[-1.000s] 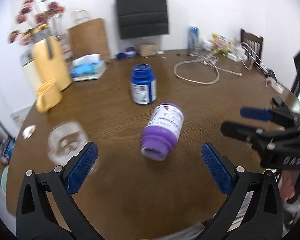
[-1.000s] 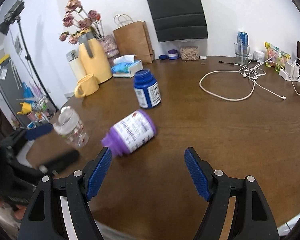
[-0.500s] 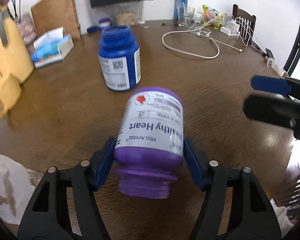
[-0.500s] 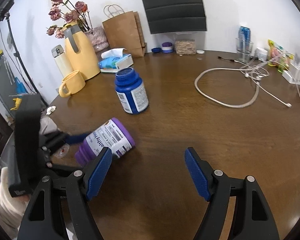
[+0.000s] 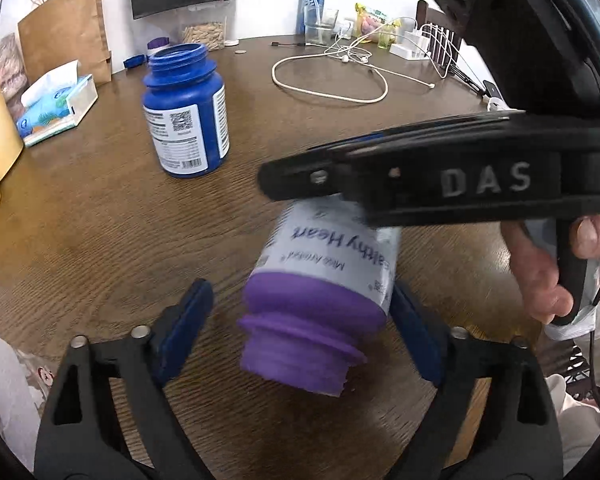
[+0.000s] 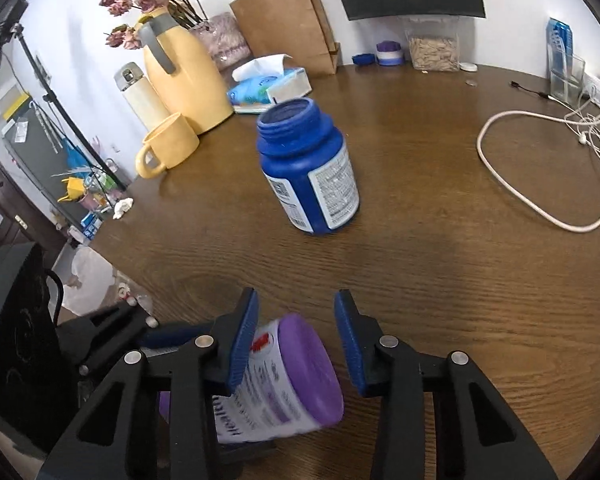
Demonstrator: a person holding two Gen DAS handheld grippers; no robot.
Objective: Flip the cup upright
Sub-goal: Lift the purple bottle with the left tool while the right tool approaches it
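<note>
The purple bottle (image 5: 320, 292) lies tipped on its side on the wooden table (image 5: 100, 216), nearer the cameras than the upright, uncapped blue bottle (image 5: 186, 110), with its open neck pointing toward the left wrist camera. The left gripper (image 5: 300, 320) has its blue pads spread around the bottle: the right-hand pad looks to be against it, the other stands clear. The right gripper (image 6: 296, 340) reaches over the bottle's flat base with its pads parted on either side; whether they press on it cannot be told.
</note>
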